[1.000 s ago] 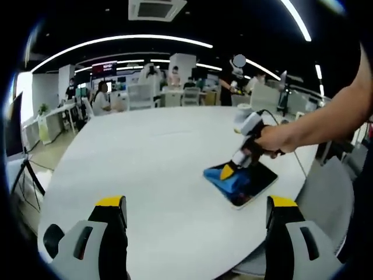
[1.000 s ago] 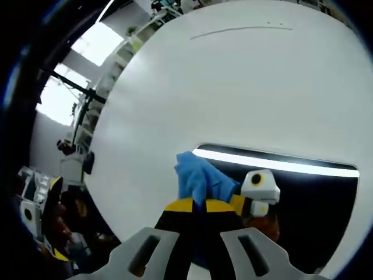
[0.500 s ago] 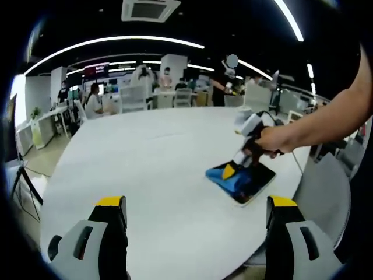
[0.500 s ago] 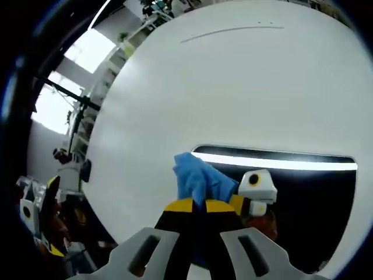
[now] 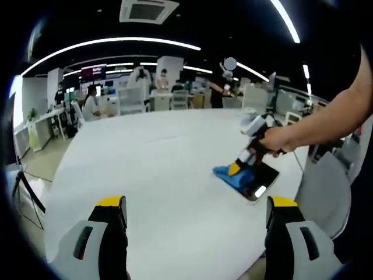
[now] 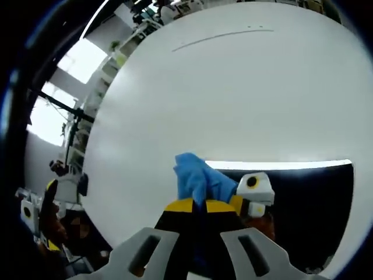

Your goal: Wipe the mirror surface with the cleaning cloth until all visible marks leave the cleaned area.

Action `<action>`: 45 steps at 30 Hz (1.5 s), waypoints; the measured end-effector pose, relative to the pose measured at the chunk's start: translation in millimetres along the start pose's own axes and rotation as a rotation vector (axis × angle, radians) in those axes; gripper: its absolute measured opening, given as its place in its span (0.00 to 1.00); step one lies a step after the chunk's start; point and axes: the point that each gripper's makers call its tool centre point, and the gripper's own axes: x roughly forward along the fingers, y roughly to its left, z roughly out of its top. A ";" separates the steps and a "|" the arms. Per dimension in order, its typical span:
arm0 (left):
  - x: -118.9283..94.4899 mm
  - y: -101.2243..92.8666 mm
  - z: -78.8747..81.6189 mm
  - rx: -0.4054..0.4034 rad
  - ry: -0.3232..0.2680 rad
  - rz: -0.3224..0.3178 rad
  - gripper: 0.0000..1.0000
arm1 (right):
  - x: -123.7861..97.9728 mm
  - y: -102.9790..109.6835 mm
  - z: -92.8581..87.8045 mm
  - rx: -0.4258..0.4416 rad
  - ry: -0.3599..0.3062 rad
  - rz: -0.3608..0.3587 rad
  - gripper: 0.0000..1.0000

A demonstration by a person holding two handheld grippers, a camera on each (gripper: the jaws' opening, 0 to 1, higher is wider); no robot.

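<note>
R gripper [image 6: 194, 205] has its 2 yellow-tipped jaws pinched together on the blue cleaning cloth [image 6: 195, 177], bunched up and pressed onto the mirror [image 6: 309, 198]. In the left gripper view that same gripper [image 5: 237, 169] sits on the mirror's [image 5: 259, 181] near-left end, cloth [image 5: 227, 174] under it, a person's hand [image 5: 274, 140] gripping the handle.

Key relation: the mirror is a dark rectangle lying flat near the R edge of the round white table [image 5: 151, 169]. Its long axis runs away from the cloth to the right in the right gripper view, so most unwiped glass lies rightward of the jaws; I'd judge the next stroke goes along that axis. Marks too small to tell.

L gripper [image 5: 195, 204]: jaws spread wide, nothing between, well apart from the mirror. R is far nearer.
</note>
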 end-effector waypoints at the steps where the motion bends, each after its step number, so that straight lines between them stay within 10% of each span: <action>1: 0.5 -0.7 -0.4 -0.002 0.000 0.002 1.00 | 1.3 -1.3 3.0 -0.003 -0.002 0.000 0.00; 45: 6.3 -25.8 2.9 -0.004 -0.002 0.082 1.00 | -8.0 -26.4 15.6 -0.082 0.000 0.013 0.00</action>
